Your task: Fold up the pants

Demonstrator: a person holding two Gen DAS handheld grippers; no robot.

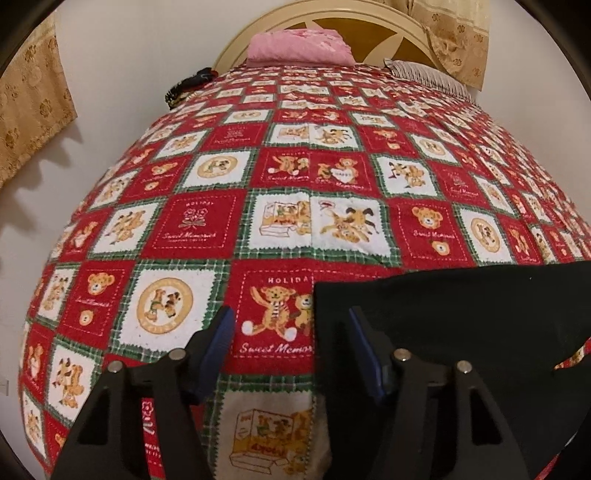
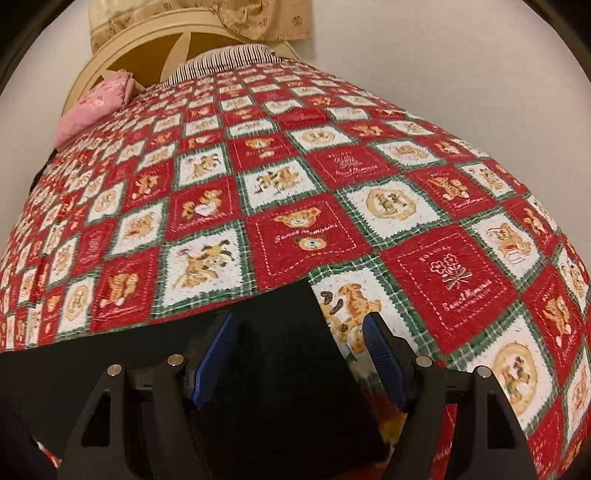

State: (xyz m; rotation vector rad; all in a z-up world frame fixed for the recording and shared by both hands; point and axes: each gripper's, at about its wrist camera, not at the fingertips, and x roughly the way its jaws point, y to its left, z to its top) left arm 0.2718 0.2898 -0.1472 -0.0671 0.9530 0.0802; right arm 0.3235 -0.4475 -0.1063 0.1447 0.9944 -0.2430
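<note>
The black pants (image 1: pixel 461 317) lie flat on a red, white and green teddy-bear bedspread (image 1: pixel 295 177). In the left wrist view my left gripper (image 1: pixel 291 332) is open and straddles the pants' left edge, its right finger over the black cloth and its left finger over the bedspread. In the right wrist view the pants (image 2: pixel 258 369) fill the lower left. My right gripper (image 2: pixel 299 343) is open and straddles the pants' right corner, its left finger over the cloth and its right finger over the bedspread (image 2: pixel 332 184).
A pink pillow (image 1: pixel 299 48) and a striped pillow (image 1: pixel 428 77) lie at the head of the bed by a cream headboard (image 1: pixel 388 33). A dark object (image 1: pixel 188 86) sits at the bed's far left edge. White walls and gold curtains (image 1: pixel 33 103) surround the bed.
</note>
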